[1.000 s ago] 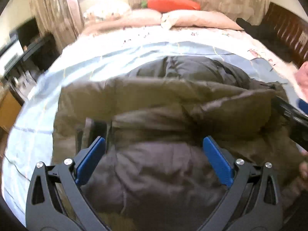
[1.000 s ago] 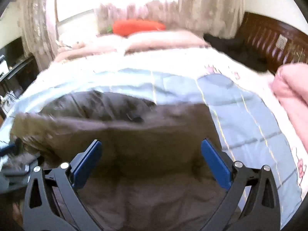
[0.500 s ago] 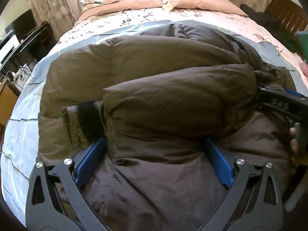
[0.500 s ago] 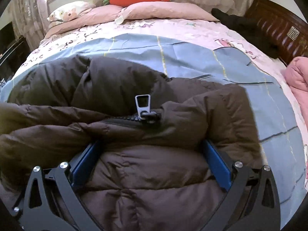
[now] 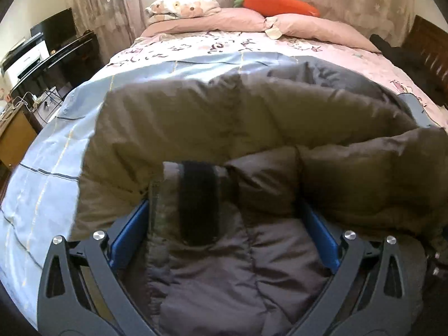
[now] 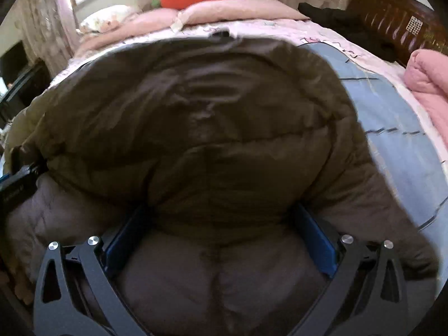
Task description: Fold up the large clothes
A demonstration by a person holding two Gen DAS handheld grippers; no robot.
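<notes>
A large brown puffer jacket (image 5: pixel 224 117) lies on the bed and fills most of both views (image 6: pixel 196 117). My left gripper (image 5: pixel 224 224) is wide open, with the jacket's near edge and a black strap (image 5: pixel 198 201) bulging between its blue pads (image 5: pixel 128 232). My right gripper (image 6: pixel 218 229) is also wide open, pressed low into the jacket, whose padded fold rises in front of its pads (image 6: pixel 316 240). The left gripper's body (image 6: pixel 16 184) shows at the left edge of the right wrist view.
The bed has a light blue quilt (image 5: pixel 56 145) and pink pillows (image 5: pixel 308 28) with an orange carrot cushion (image 5: pixel 280 2) at the head. A dark desk with a monitor (image 5: pixel 53 30) stands left. A wooden headboard (image 6: pixel 397 19) and pink blanket (image 6: pixel 428 78) lie right.
Both grippers have lifted and tilted. The jacket's upper fold has swung up and away toward the head of the bed. The zipper pull seen half a second ago is out of sight.
</notes>
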